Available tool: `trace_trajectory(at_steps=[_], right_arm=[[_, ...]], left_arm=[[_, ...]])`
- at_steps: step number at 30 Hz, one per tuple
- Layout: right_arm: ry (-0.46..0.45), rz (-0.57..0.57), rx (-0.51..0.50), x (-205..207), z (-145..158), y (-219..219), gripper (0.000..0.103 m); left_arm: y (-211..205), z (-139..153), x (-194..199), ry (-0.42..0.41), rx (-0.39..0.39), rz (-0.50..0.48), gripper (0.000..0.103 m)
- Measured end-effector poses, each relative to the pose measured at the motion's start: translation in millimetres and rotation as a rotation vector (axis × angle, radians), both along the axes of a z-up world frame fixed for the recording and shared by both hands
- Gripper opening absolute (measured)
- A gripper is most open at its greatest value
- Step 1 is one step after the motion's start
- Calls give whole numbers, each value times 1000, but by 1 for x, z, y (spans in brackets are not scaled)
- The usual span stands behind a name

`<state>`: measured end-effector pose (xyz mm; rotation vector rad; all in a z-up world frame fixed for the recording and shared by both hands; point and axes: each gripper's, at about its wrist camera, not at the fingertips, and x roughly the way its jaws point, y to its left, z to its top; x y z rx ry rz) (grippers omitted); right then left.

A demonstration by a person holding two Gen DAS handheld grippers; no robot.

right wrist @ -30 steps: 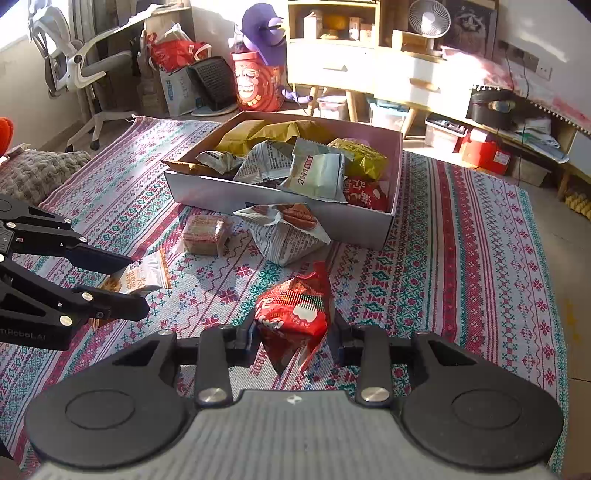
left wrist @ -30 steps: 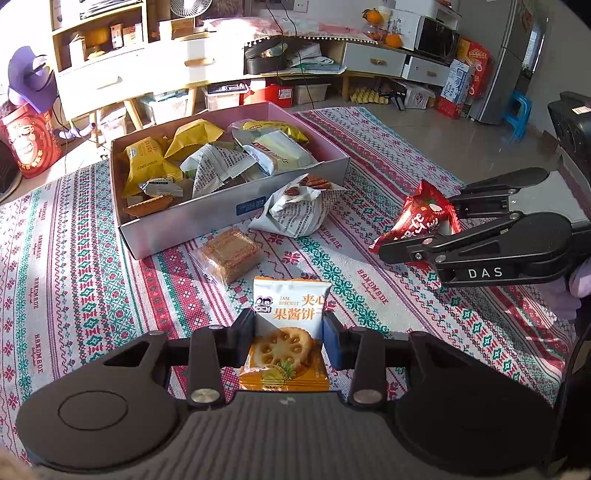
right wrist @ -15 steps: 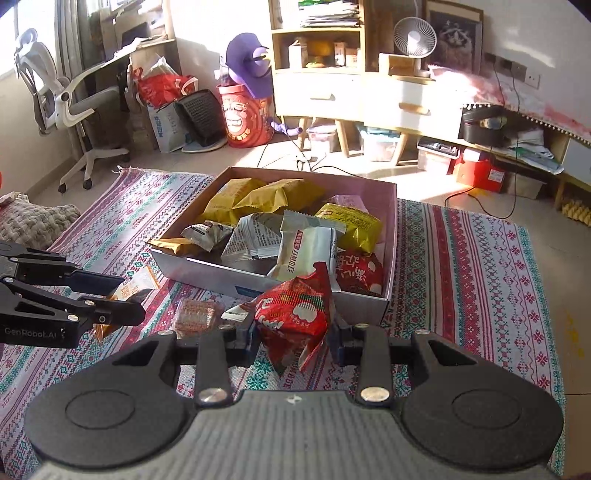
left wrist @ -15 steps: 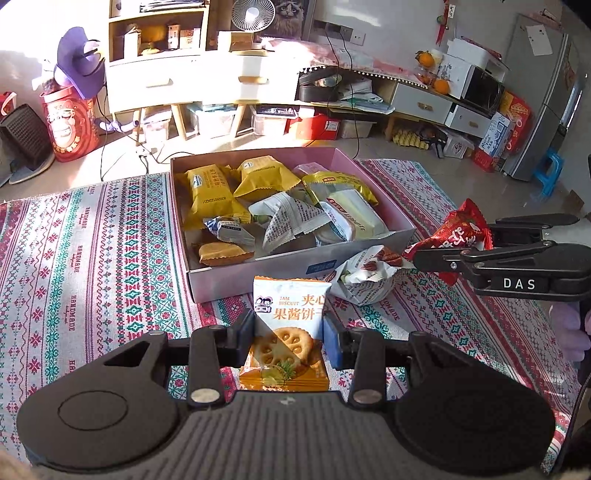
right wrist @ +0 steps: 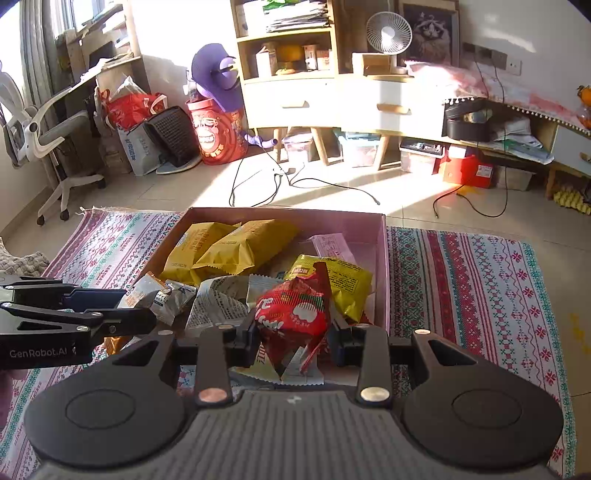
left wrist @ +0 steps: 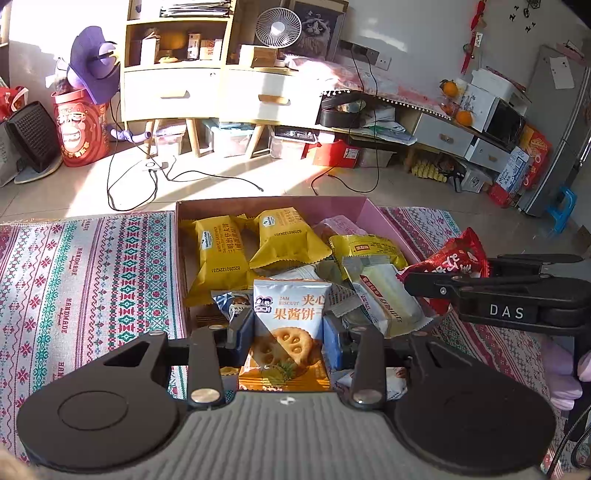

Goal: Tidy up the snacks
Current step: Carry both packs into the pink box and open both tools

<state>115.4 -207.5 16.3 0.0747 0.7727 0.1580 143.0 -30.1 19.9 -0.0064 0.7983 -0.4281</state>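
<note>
Jam biscuit packet clamped in left gripper fingers, red snack packet clamped in right gripper fingers — both held over pink box of snacks on patterned rug.

"JAM BISCUIT" on the biscuit packet, "DAS" on the right gripper, "HANDMADE" on the rug.

Jam biscuit packet upright, red snack bag, over pink box

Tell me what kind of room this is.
Most likely a lived-in home room: a wooden shelf cabinet with a desk fan, an office chair, and a patterned rug on the tiled floor.
</note>
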Motion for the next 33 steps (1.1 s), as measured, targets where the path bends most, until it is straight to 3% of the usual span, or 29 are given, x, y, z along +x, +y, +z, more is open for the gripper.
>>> trace_trajectory(at_steps=[11, 22, 26, 33], right_arm=[[4, 2, -24, 42, -5, 6, 33], [41, -18, -31, 55, -13, 12, 37], [20, -26, -20, 51, -7, 14, 60], [4, -27, -24, 41, 3, 10, 74]], left_arm=[[-11, -19, 22, 34, 58, 38, 45], [-10, -17, 26, 23, 51, 25, 46], [-12, -15, 26, 27, 59, 16, 53], [-14, -10, 21, 27, 67, 0, 73]])
